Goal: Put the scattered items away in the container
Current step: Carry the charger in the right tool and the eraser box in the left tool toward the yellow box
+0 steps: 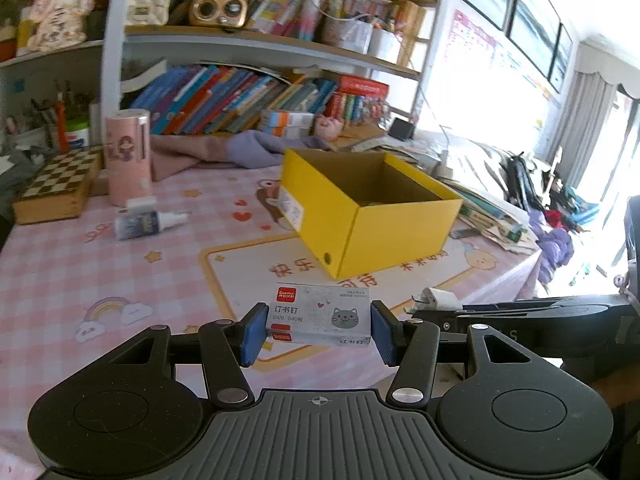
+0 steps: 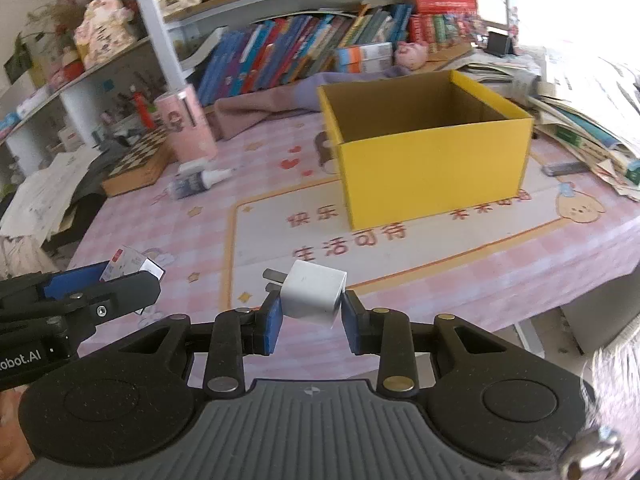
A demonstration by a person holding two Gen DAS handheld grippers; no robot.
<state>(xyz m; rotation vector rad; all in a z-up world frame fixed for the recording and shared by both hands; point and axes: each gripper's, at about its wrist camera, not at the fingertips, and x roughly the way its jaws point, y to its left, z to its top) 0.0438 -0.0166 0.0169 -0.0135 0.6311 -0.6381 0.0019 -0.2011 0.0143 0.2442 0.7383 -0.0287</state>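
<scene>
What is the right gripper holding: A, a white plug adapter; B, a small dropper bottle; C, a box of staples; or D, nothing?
A: in the right wrist view the right gripper has its blue fingers pressed on either side of the white plug adapter, prongs pointing left; the staples box is in the left gripper.

A home study: crammed bookshelves (image 1: 248,96) behind a pink-clothed desk (image 1: 80,264).
</scene>
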